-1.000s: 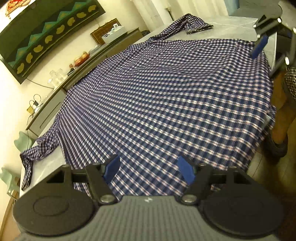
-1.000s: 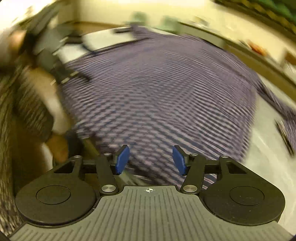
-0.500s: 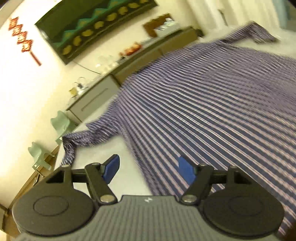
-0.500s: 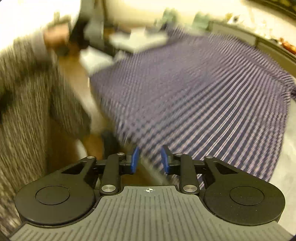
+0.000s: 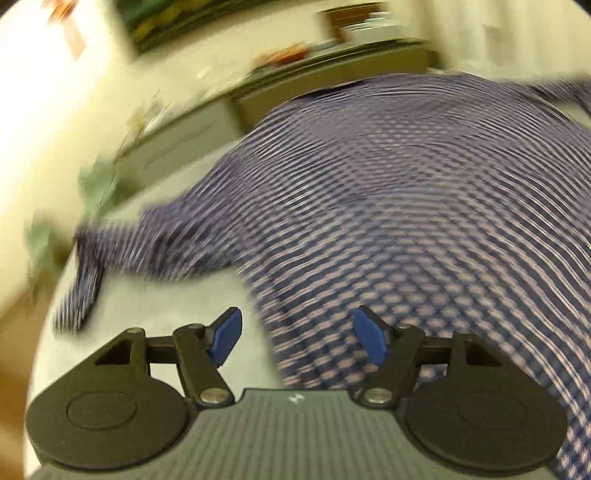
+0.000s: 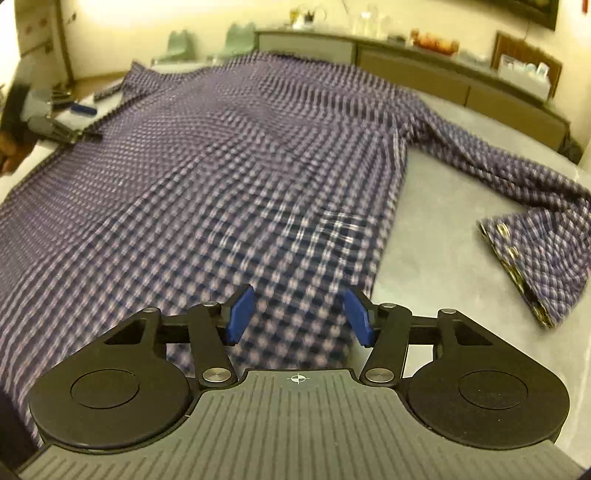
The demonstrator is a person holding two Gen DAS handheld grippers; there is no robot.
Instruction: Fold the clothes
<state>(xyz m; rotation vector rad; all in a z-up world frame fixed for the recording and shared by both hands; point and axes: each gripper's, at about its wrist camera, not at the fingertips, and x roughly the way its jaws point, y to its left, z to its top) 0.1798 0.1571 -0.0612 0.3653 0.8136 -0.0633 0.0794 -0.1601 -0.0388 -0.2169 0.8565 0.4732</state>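
A blue-and-white checked shirt (image 6: 229,166) lies spread flat on a pale grey table (image 6: 436,236). In the right wrist view one sleeve (image 6: 480,162) runs off to the right and ends in a folded cuff (image 6: 535,258). My right gripper (image 6: 298,315) is open, low over the shirt's near edge, with nothing between its fingers. The left wrist view is blurred. There my left gripper (image 5: 297,338) is open over the shirt's (image 5: 388,229) side edge. The other sleeve (image 5: 122,247) stretches left across the table (image 5: 166,306).
A long low sideboard (image 6: 461,81) with small items on top runs along the far wall. Pale green chairs (image 6: 240,35) stand behind the table. The black frame of the left gripper (image 6: 66,131) shows at the far left table edge.
Both cameras have swung round. The left view now faces the left sleeve and shirt side. The right gripper narrowed half a second ago and has opened wide again; the person's body has left its view.
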